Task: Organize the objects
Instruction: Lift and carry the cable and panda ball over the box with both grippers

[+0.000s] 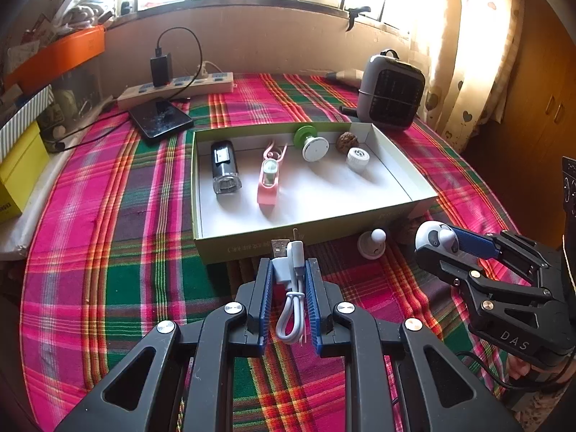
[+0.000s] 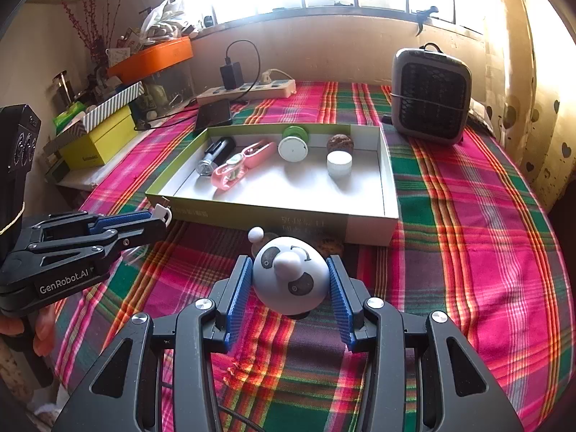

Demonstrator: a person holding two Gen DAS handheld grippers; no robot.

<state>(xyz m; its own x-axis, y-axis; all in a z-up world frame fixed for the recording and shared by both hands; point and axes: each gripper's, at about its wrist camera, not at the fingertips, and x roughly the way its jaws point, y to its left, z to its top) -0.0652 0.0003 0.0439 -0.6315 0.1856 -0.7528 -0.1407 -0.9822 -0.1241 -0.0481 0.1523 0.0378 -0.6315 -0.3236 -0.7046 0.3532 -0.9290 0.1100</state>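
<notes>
Nearest the lens, the left gripper (image 1: 288,270) has its blue-padded jaws clamped on a short white USB cable (image 1: 289,295) folded into a loop, its plugs sticking out past the tips toward the near wall of the shallow green-sided cardboard box (image 1: 252,248). To the right, the right gripper (image 2: 288,277) is closed on a rounded white panda-faced toy (image 2: 288,275), pads pressing its two sides, above the pink, green and red plaid cloth (image 2: 468,252).

Already in the box lie a black torch (image 1: 225,165), a pink clip-shaped gadget (image 1: 269,180), a green-and-white disc (image 1: 311,144), a brown nut-like lump (image 1: 347,141) and a small white cap (image 1: 357,159). One small white knobbed piece (image 1: 372,244) sits on the cloth just outside the near wall.

Likely both held items go into the box next. Risks: the cable's protruding plugs could catch the near wall if carried too low; the springy loop may slip or unfold on release; the smooth domed toy could squirt from the pads or roll into the others.
</notes>
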